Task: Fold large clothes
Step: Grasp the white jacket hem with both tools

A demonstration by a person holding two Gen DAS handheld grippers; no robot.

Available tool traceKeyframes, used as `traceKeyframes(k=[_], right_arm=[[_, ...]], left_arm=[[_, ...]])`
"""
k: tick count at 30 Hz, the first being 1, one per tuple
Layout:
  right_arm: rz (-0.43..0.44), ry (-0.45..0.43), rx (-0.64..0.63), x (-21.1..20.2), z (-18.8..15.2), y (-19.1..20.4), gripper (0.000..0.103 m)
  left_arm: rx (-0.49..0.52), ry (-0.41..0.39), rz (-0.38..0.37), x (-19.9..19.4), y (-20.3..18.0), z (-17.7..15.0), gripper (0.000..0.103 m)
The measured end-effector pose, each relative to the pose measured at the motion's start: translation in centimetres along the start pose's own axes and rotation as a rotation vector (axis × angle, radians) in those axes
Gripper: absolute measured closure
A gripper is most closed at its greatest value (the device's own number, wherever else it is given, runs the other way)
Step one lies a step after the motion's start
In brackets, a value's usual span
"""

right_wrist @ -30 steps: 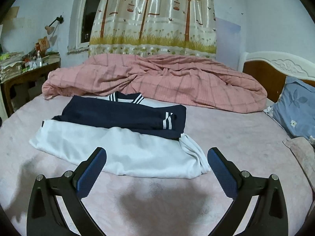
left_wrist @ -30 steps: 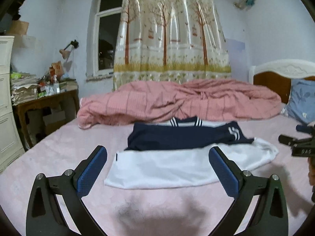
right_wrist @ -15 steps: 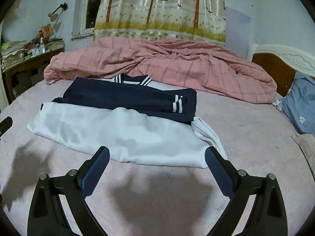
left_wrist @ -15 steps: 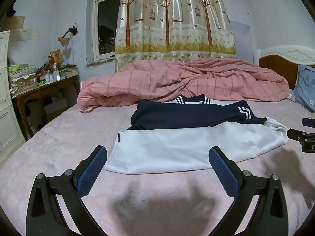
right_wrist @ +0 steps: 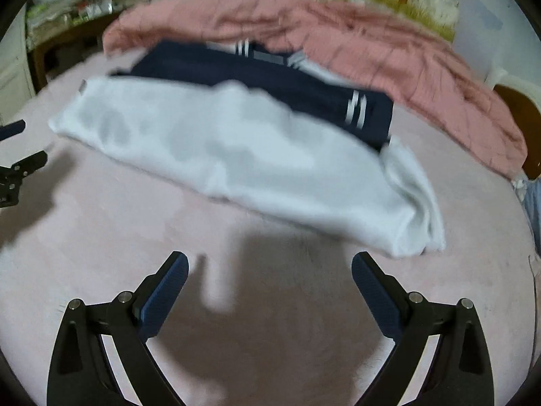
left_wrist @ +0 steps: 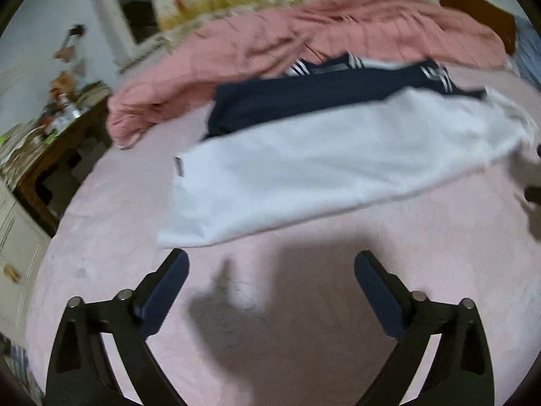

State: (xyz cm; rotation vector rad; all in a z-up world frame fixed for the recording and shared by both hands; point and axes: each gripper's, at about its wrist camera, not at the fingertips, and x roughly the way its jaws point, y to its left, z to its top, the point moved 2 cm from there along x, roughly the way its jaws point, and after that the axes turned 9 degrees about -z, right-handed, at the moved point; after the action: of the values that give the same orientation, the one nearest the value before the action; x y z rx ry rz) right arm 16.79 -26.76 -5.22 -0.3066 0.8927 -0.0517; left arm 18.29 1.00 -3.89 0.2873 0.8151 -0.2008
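Observation:
A white and navy garment (left_wrist: pixel 324 165) lies partly folded on the pink bed sheet (left_wrist: pixel 304 304), its white body toward me and its navy sleeves with white stripes (left_wrist: pixel 324 98) behind. My left gripper (left_wrist: pixel 272 270) is open just short of the garment's near left corner, holding nothing. In the right wrist view the same garment (right_wrist: pixel 257 162) stretches across the bed. My right gripper (right_wrist: pixel 270 270) is open just short of its near right edge, empty. The left gripper's tips (right_wrist: pixel 17 155) show at the left edge of the right wrist view. Both views are motion-blurred.
A crumpled pink checked duvet (left_wrist: pixel 304 37) lies behind the garment. A wooden side table (left_wrist: pixel 44 142) with clutter and a white drawer unit (left_wrist: pixel 17 247) stand left of the bed. The headboard (right_wrist: pixel 517 108) and a blue pillow (right_wrist: pixel 532 199) are at the right.
Both grippers have dropped and tilted down toward the bed, closing on the garment's near edge. The garment now fills more of each view. Both stay open.

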Motion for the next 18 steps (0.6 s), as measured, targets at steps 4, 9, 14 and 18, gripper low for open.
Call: traceKeyframes(k=[4,9,14,18], right_arm=[[-0.027,0.02,-0.015,1.7,0.4,0.2,0.004],[-0.206,-0.025,-0.081,4.2,1.9,0.5,0.004],[-0.221,-0.032,-0.051,5.1,3.0,-0.6,0.004],[-0.254,-0.073,-0.066,5.8,3.6,-0.9,0.01]], left_arm=[[0.121,0.027,0.069,2.3,-1.3,0.5,0.007],[0.158,-0.013,0.107,4.4,-1.3,2.1,0.012],[0.104,0.02,0.07,6.7,0.3,3.2,0.013],[0.074,0.018,0.092,7.4,1.6,3.7,0.013]])
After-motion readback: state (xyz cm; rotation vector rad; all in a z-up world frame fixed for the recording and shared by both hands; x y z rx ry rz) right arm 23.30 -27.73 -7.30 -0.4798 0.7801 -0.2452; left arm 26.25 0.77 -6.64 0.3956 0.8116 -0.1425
